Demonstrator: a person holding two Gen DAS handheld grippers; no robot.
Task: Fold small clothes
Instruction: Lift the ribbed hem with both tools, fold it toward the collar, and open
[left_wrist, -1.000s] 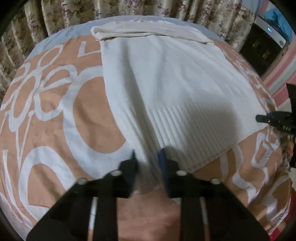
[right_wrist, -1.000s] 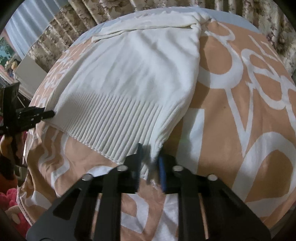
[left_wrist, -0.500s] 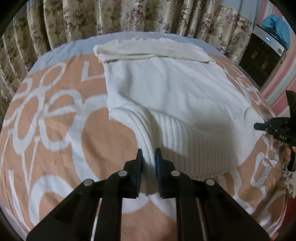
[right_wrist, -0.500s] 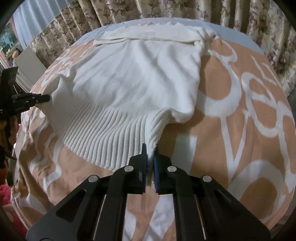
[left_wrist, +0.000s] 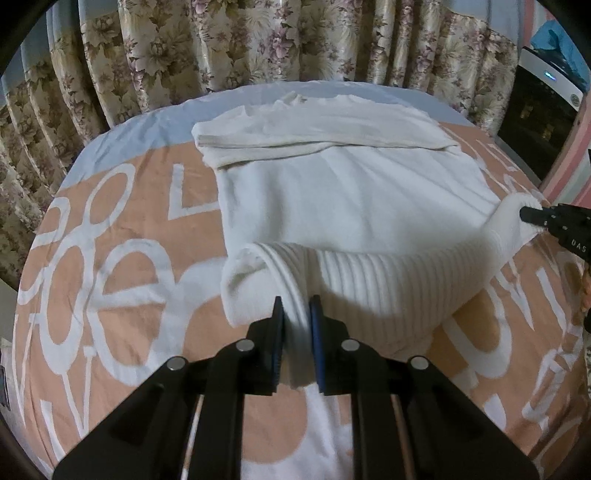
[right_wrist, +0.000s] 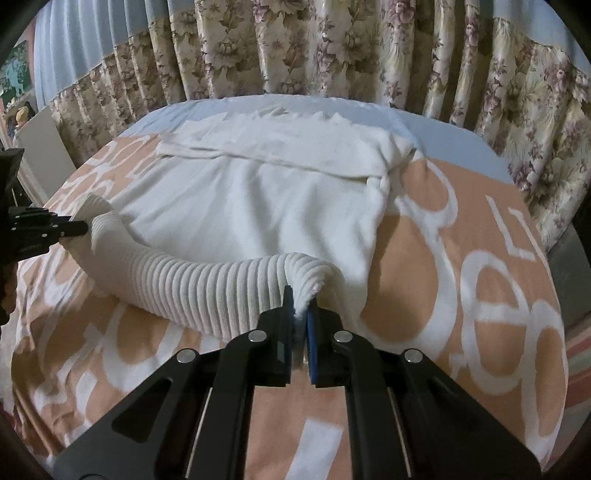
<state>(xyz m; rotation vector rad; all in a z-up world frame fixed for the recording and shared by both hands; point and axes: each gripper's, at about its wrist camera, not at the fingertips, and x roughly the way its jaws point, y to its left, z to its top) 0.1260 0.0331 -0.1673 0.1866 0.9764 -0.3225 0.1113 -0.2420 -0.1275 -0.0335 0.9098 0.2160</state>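
A white knit sweater (left_wrist: 351, 192) lies flat on the bed, its sleeves folded across the far end. My left gripper (left_wrist: 296, 314) is shut on the left corner of the ribbed hem (left_wrist: 369, 280), lifted off the bedspread. My right gripper (right_wrist: 300, 308) is shut on the right corner of the same hem (right_wrist: 207, 291). The ribbed band hangs raised between the two grippers, curling toward the body of the sweater (right_wrist: 258, 206). Each gripper shows at the edge of the other's view: the right gripper (left_wrist: 532, 216) and the left gripper (right_wrist: 74, 229).
The bedspread (left_wrist: 122, 295) is orange with big white letters, with a pale blue strip at the far edge. Floral curtains (left_wrist: 258, 40) hang close behind the bed. A dark appliance (left_wrist: 535, 122) stands at the far right, a white board (right_wrist: 40, 147) at the far left.
Both grippers closed on the hem corners and lifted them up and toward the far end. The hem went from lying flat to a raised, curled band.
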